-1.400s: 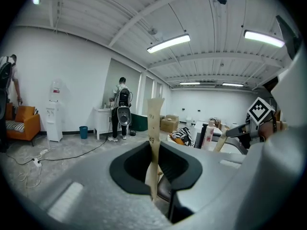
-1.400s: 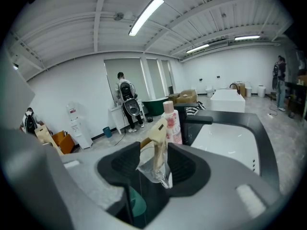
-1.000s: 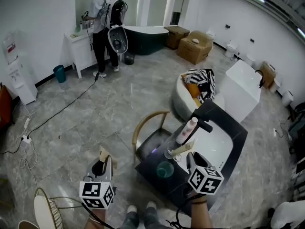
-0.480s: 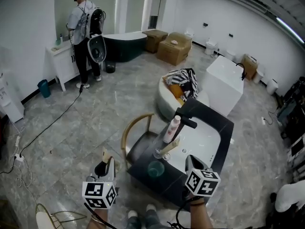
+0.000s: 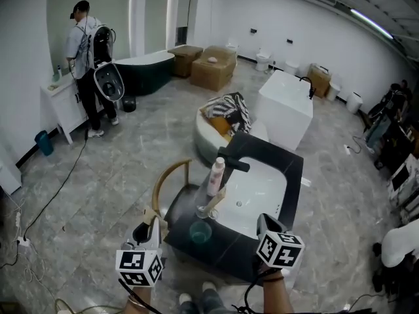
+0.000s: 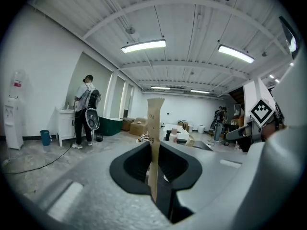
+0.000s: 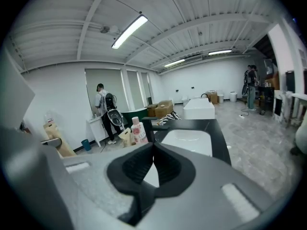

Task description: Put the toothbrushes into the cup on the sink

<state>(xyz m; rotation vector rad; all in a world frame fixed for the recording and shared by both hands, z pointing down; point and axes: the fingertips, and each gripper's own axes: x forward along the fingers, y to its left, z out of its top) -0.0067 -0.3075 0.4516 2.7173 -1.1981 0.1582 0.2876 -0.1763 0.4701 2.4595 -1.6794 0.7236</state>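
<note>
Left gripper view showed your left gripper clamping a toothbrush upright, likely ready for the cup; right gripper clenched, empty.

The floor is grey stone-look tile with a polished sheen. The sink counter has a smooth black top with a faint gloss, and its basin is glossy white, like ceramic. The cup is translucent green; plastic or glass, I cannot tell. The pink bottle looks like smooth plastic. The chair has a curved back of pale wood. The boxes are matt brown cardboard, and the striped cloth is soft fabric. The left gripper is matt grey, finely grained plastic with dull black pads, as is the right gripper. The toothbrush packet is matt brown kraft paper.
</note>
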